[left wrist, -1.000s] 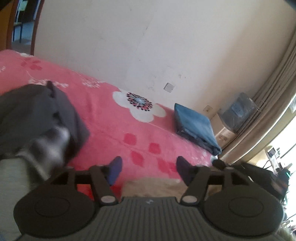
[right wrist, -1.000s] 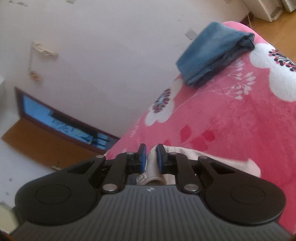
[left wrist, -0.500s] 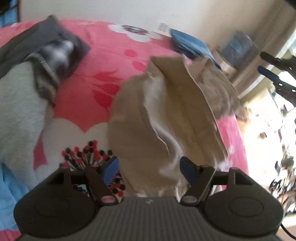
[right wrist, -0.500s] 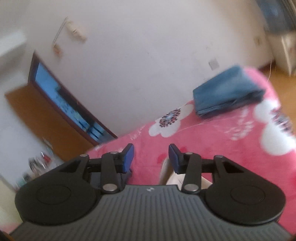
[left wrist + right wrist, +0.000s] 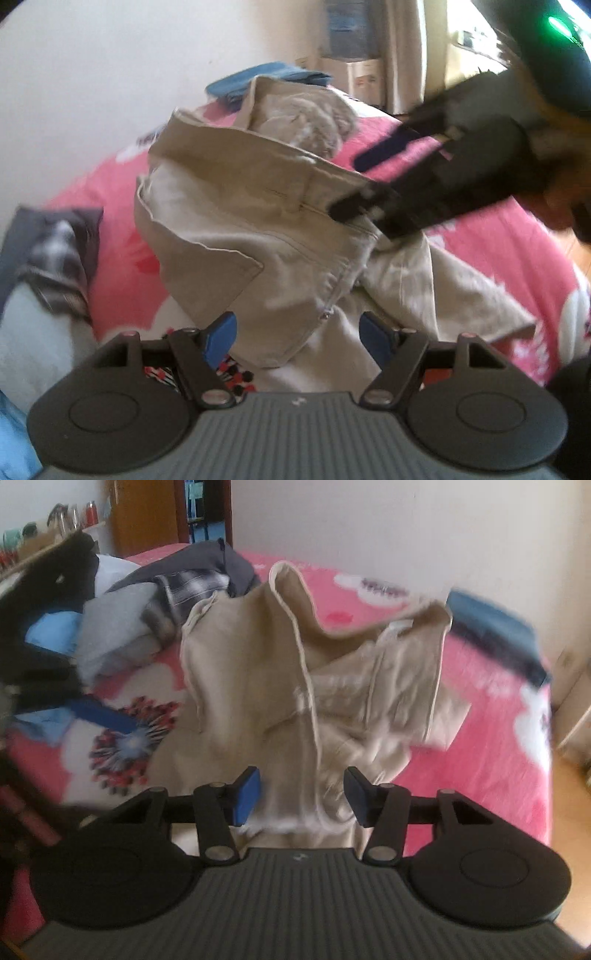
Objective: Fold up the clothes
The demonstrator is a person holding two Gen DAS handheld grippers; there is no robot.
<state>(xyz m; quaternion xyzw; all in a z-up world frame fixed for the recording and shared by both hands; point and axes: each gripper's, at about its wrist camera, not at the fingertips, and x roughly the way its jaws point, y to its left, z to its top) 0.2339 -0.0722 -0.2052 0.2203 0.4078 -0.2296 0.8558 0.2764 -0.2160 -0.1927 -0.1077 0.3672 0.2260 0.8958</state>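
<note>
While the crumpled beige cotton trousers (image 5: 332, 686) are seen mid-bed on the pink flowered bedspread (image 5: 491, 746), near a folded blue garment (image 5: 495, 638) at its far edge, the right gripper (image 5: 301, 794) is opening and the left gripper (image 5: 297, 332) is held apart, neither pressing the cloth.

Left gripper (image 5: 297, 338): grey ribbed housing, 2 black round side plates, 2 black linkage arms with silver pivot pins, 2 blue finger pads (image 5: 221, 338), small pale logo on the housing.
Right gripper (image 5: 301, 799): dark ribbed housing, the same black plates, arms and silver pins, blue pads (image 5: 246, 799). Seen from the left camera it carries what may be a green indicator light, blurred.
</note>
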